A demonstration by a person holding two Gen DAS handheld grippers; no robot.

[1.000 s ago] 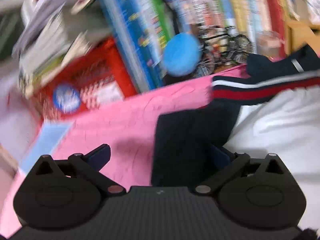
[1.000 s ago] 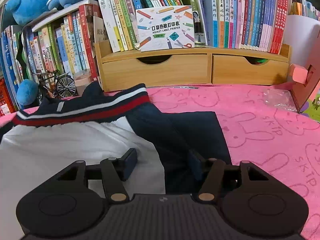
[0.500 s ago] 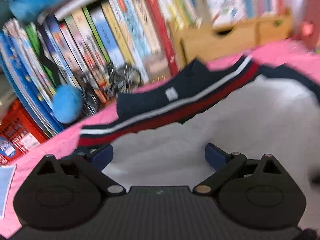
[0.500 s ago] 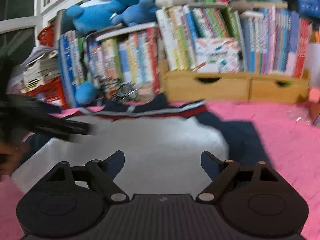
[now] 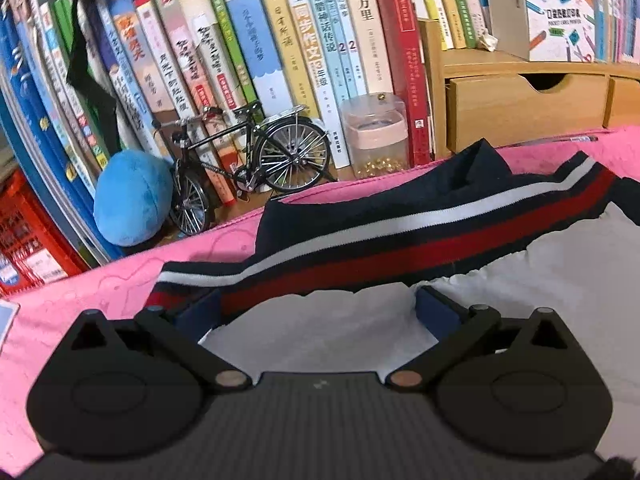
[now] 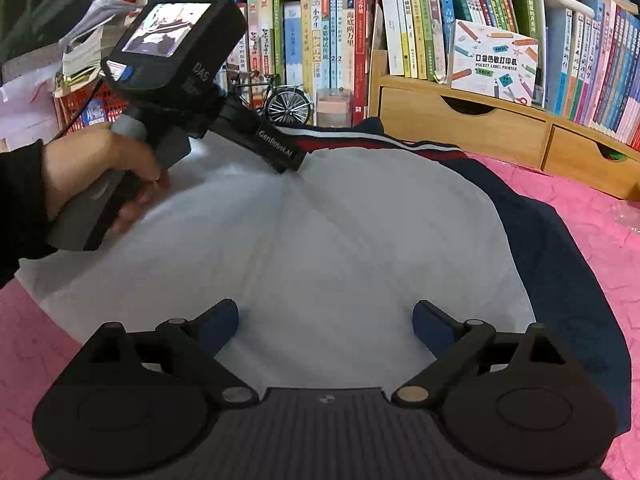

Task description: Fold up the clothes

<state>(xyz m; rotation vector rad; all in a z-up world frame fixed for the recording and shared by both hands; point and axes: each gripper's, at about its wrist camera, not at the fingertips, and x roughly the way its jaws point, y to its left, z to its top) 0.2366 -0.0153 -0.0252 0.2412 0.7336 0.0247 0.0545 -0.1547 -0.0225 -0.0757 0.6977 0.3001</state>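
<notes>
now both swung off the navy sleeves onto the shirt (image 6: 360, 220), flat mid-table (image 6: 592, 208); left gripper (image 5: 316, 310) and right gripper (image 6: 326, 320) jaws spread, pinching nothing; sleeves seemingly folded in.

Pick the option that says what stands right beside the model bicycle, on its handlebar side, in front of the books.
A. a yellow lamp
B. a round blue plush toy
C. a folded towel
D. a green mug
B: in the left wrist view, a round blue plush toy sits next to the front wheel of the model bicycle, against the row of books.
</notes>
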